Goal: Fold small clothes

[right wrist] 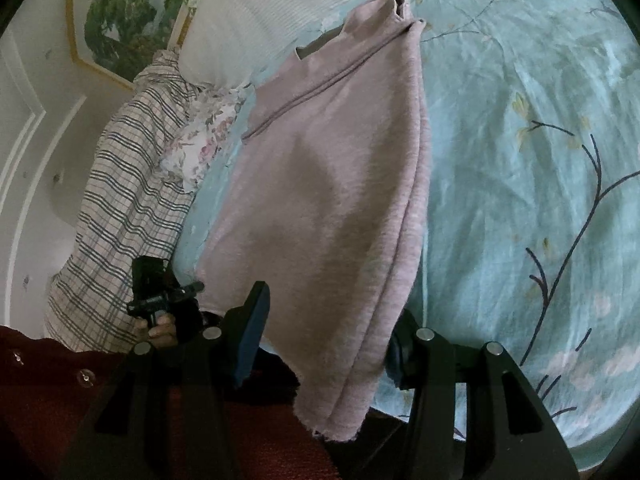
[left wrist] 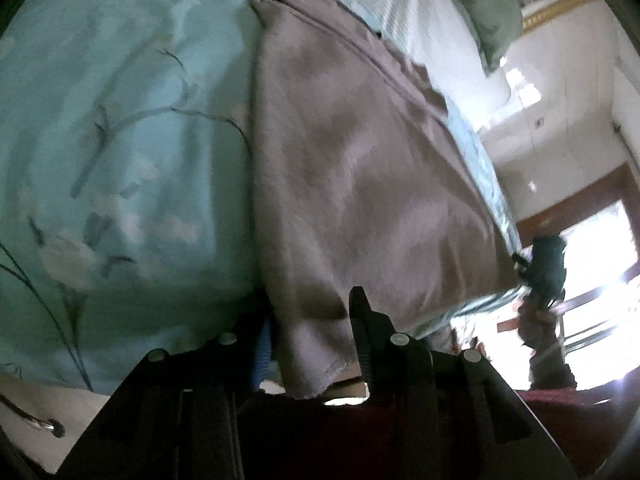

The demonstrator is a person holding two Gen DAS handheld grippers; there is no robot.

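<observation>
You have a soft, matt knit garment point(right wrist: 332, 208) in dusty mauve, its hem slightly frayed, lying on a smooth cotton-like bedsheet point(right wrist: 520, 160) printed with branches. Your gripper fingers point(right wrist: 252, 332) look like matt black plastic with shiny metal pins, and the pads are a dull blue rubbery facing. Beside it lie a woven checked cloth point(right wrist: 120, 208) and a ribbed white pillow point(right wrist: 256, 28).
</observation>
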